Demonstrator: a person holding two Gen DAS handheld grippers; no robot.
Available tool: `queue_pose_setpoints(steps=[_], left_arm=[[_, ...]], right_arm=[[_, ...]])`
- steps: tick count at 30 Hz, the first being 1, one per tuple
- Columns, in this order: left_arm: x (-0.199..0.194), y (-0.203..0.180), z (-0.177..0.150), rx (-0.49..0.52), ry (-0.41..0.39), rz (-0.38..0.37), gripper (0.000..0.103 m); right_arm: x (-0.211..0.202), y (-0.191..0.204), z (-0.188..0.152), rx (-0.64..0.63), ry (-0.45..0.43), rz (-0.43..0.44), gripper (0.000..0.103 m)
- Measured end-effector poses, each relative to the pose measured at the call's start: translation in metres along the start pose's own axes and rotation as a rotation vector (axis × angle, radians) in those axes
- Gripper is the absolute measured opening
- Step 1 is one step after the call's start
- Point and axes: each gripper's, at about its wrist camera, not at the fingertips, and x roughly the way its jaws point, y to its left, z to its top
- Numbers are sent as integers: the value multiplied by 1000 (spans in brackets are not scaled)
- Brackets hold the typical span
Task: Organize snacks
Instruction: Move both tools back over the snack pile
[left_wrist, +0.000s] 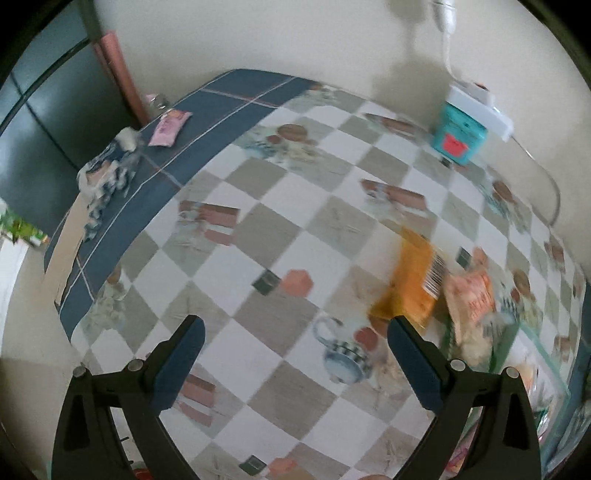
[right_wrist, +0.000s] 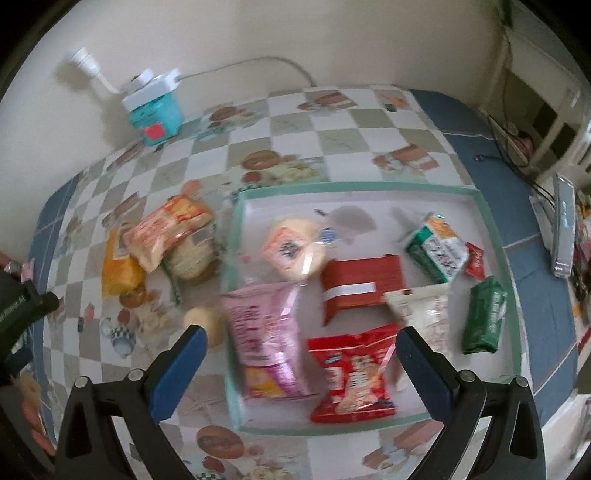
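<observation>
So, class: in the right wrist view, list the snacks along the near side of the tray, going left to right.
pink snack bag → red snack bag → white packet → dark green packet

The orange bag (left_wrist: 410, 284) looks blurry, and the tray (left_wrist: 532, 339) is cut off at the edge.

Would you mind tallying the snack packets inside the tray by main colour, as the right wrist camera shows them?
In the tray:
Red: 3, the big bag, the box, the small sachet
Green: 2, the dark pack, the green-and-white pack
Pink: 1, the bag
White: 1, the pouch
Pale round pack, orange label: 1
Total: 8
</observation>
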Motion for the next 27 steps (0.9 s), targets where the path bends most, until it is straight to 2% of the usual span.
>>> queue_pose_setpoints(steps=[8, 13, 19, 23, 27], left_arm=[[9, 32, 16, -47, 17, 4, 99], [12, 44, 24, -38, 19, -2, 99], [18, 56, 30, -37, 40, -36, 99], [24, 58, 31, -36, 57, -60, 99], [31, 47, 28, 13, 86, -85, 99]], right_arm=[[7, 39, -5, -56, 27, 5, 103], [14, 56, -8, -71, 51, 16, 103], [21, 54, -6, -17, 71, 66, 103], [27, 48, -4, 9, 78, 58, 103], [31, 41, -3, 35, 75, 56, 103]])
